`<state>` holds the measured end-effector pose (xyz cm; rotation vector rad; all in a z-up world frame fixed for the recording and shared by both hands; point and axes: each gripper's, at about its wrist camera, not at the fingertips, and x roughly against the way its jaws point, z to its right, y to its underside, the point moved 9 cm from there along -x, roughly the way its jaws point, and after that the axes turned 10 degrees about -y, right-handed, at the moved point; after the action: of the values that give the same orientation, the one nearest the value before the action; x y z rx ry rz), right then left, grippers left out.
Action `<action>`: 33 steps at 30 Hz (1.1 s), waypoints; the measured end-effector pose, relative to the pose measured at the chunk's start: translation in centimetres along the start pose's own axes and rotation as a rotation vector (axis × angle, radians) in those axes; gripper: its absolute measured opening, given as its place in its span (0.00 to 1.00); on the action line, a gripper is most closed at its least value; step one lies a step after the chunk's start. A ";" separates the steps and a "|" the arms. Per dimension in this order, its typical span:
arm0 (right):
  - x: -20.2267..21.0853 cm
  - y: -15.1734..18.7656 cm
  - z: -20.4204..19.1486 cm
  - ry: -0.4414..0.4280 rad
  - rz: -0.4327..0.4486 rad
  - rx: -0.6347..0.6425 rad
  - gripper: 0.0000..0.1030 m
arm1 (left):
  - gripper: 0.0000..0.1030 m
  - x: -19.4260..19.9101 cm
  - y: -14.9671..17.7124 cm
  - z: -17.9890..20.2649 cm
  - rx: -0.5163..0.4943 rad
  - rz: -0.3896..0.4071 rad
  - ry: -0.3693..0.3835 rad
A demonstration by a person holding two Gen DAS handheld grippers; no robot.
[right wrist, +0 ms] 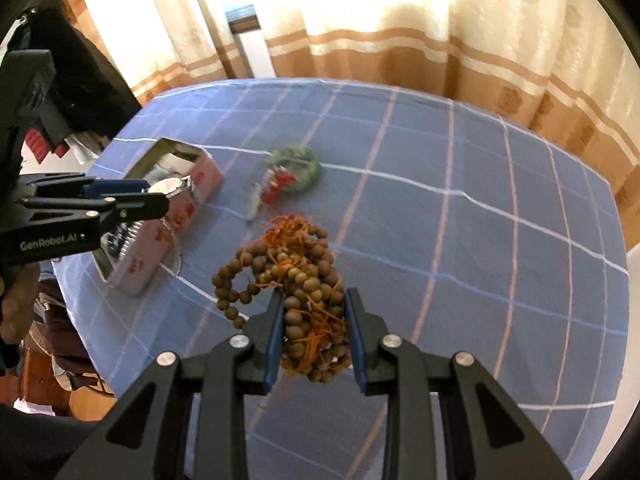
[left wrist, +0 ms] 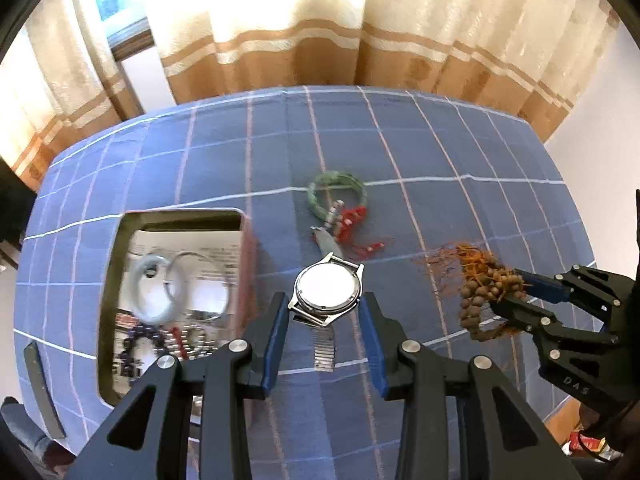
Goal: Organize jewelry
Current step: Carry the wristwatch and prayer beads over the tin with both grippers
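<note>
Cream curtains hung behind a counter [left wrist: 460, 148] under blue checked cloth. From the left wrist, the left gripper [left wrist: 324, 312] pinched a watch [left wrist: 328, 290] by its case at centre frame, its strap dangling; an open box [left wrist: 120, 280] at lower left held bangles and beads. The green bracelet [left wrist: 338, 196] lay beyond.

From the right wrist, the right gripper [right wrist: 314, 320] clamped a bunch of wooden beads [right wrist: 300, 280]. Only this view showed the watch clear of the counter beside the box. Lowering each piece slowly into the box should prevent tangling.
</note>
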<state>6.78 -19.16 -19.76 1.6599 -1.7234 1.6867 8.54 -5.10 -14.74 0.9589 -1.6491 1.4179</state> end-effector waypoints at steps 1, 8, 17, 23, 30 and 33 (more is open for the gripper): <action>-0.1 -0.4 -0.6 -0.006 0.004 0.012 0.30 | 0.36 0.1 -0.1 -0.3 0.005 0.004 -0.003; -1.0 -3.2 -4.1 -0.057 0.024 0.070 0.30 | 0.36 1.6 -0.4 -3.8 0.061 0.029 -0.029; -2.1 -5.3 -7.4 -0.102 0.035 0.123 0.30 | 0.36 2.4 -0.3 -7.6 0.128 0.042 -0.056; -2.4 -6.4 -8.9 -0.121 0.041 0.150 0.30 | 0.36 2.6 -0.3 -9.2 0.160 0.046 -0.068; -2.8 -7.4 -10.2 -0.140 0.046 0.170 0.30 | 0.36 2.7 -0.1 -10.6 0.184 0.049 -0.080; -3.0 -7.7 -10.6 -0.147 0.046 0.177 0.30 | 0.36 2.6 -0.1 -11.2 0.196 0.047 -0.085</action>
<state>8.28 -6.91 -14.38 1.8780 -1.7325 1.8279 8.18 5.84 -11.13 1.1098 -1.6249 1.6132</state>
